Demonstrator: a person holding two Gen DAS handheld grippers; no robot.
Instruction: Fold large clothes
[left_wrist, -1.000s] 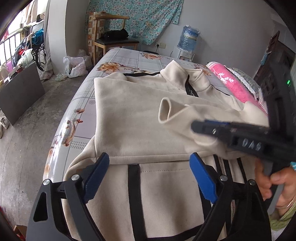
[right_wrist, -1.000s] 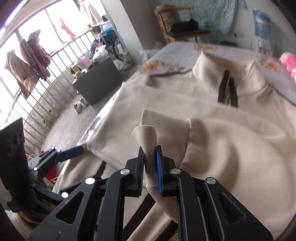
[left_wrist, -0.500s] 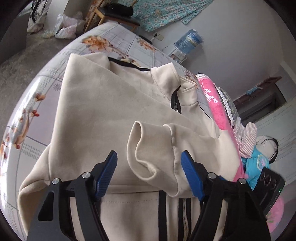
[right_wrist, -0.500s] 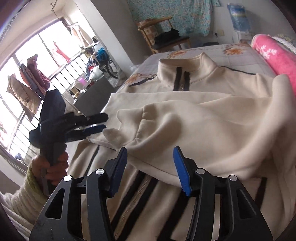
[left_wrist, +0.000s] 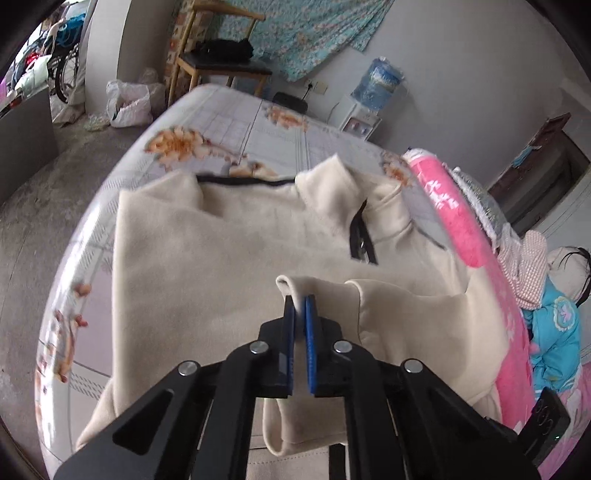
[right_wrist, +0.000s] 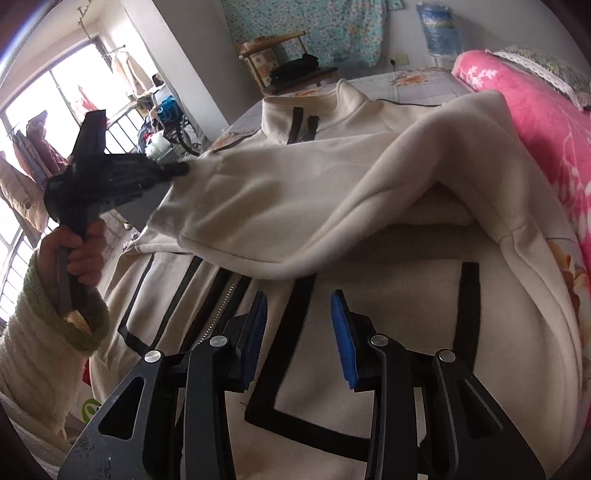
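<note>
A cream jacket (left_wrist: 221, 258) with black trim lies spread on the bed, collar at the far end. One sleeve is folded across its chest. My left gripper (left_wrist: 300, 306) is shut on that sleeve's cuff (left_wrist: 291, 282) and holds it slightly raised. The right wrist view shows the same left gripper (right_wrist: 177, 170) at the left, in a hand (right_wrist: 74, 251), pinching the end of the sleeve (right_wrist: 295, 206). My right gripper (right_wrist: 299, 306) hovers over the jacket's lower front (right_wrist: 406, 295) near a black stripe. Its jaws are apart and closing, and nothing is pressed between the pads.
A pink blanket (left_wrist: 454, 206) runs along the bed's right side, with a doll in blue (left_wrist: 557, 325) beyond it. The floral sheet (left_wrist: 229, 125) shows past the collar. A wooden chair (left_wrist: 221, 62) and a water dispenser (left_wrist: 373, 92) stand by the far wall. Bare floor lies left of the bed.
The right gripper let go of the sleeve cuff and drew back over the jacket's lower front. The left gripper moved onto the cuff and shut on it.
</note>
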